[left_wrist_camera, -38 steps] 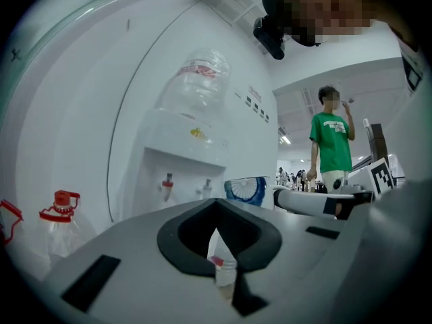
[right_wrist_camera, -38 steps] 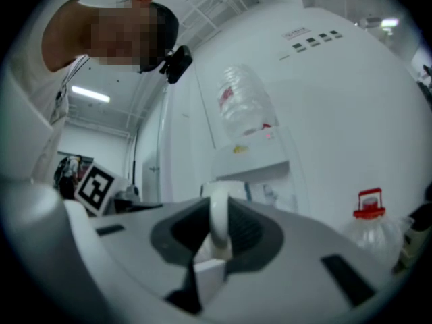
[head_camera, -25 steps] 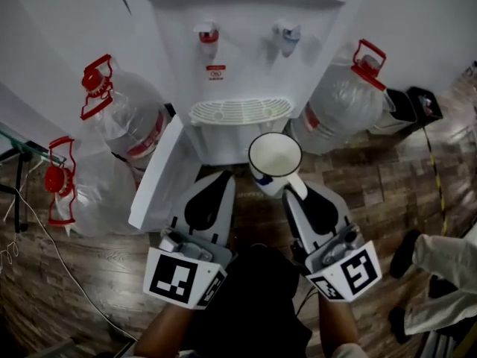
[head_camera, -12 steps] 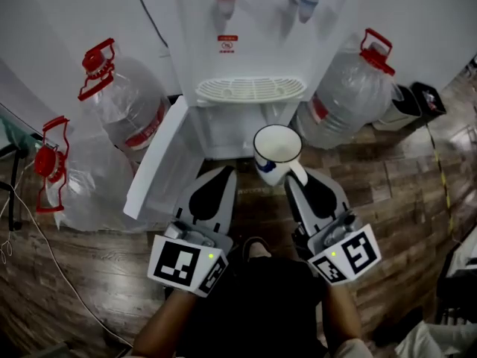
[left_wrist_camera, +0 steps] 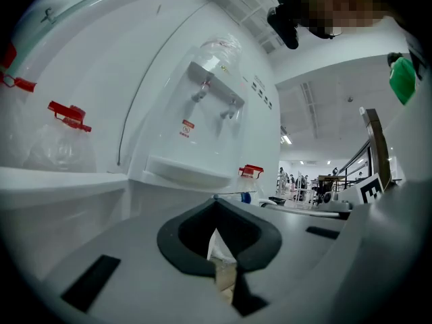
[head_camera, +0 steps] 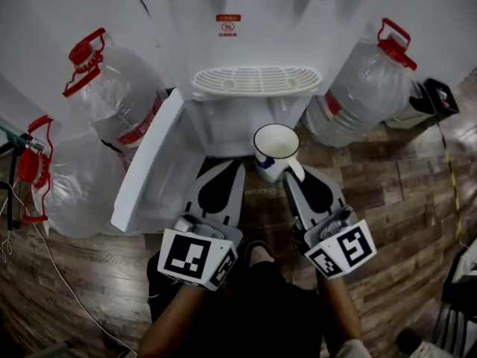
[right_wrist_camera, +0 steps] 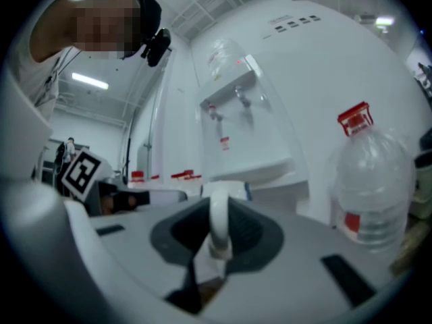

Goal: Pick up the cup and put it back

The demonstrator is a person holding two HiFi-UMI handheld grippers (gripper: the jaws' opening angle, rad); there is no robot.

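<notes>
A white cup with a blue mark on its side hangs upright in front of the water dispenser's lower compartment. My right gripper is shut on its handle, which stands between the dark pads in the right gripper view. The cup's rim shows just beyond the jaws. My left gripper is beside it to the left, jaws together with nothing in them. In the left gripper view, the left gripper points at the dispenser's taps.
The drip tray juts out above the cup. The compartment's white door swings open to the left. Large water bottles with red handles stand at the left, far left and right. The floor is wood.
The dispenser has slid up in the head view, and its taps are now at the top edge. Both grippers and the held cup now sit lower against it, before the lower compartment.
</notes>
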